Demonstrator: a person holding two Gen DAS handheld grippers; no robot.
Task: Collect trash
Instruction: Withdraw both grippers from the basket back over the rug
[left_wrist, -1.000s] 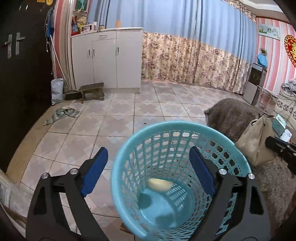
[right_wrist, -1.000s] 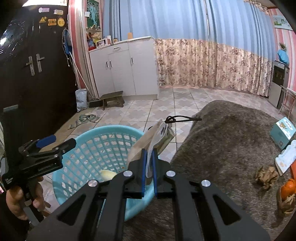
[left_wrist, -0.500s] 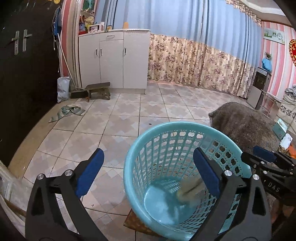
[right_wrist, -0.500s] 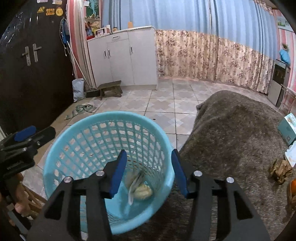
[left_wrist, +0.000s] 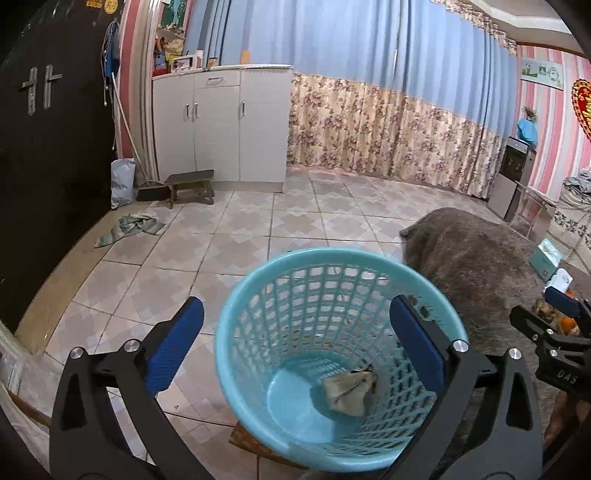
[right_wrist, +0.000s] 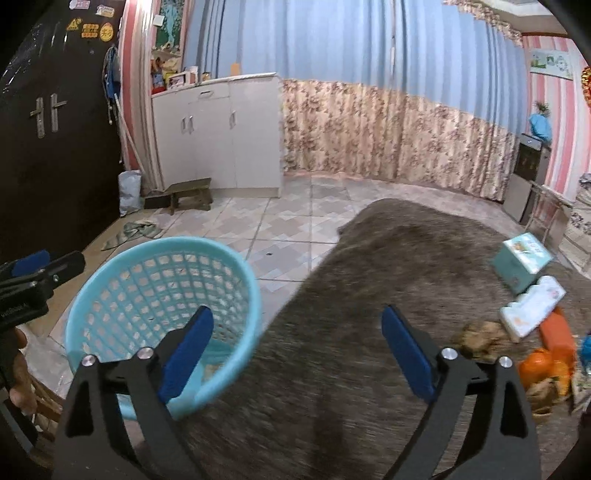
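A light blue plastic basket (left_wrist: 258, 280) stands on a low wooden stool beside a table under a grey furry cover (right_wrist: 388, 266). A crumpled beige bag (left_wrist: 349, 391) lies on the basket's bottom. My left gripper (left_wrist: 295, 336) is open and empty, its jaws either side of the basket's near rim. My right gripper (right_wrist: 297, 347) is open and empty over the grey cover, right of the basket (right_wrist: 110, 273). A crumpled brown scrap (right_wrist: 480, 338) lies on the cover to its right.
At the table's right edge are a teal box (right_wrist: 524, 262), a white tissue pack (right_wrist: 532, 310) and orange items (right_wrist: 546, 362). A rag (left_wrist: 129, 229) lies on the tiled floor. A white cabinet (left_wrist: 221, 122) and small bench (left_wrist: 190, 184) stand at the back.
My right gripper let the beige bag drop into the basket, opened wide, and swung right over the grey cover. The left gripper stayed open around the basket.
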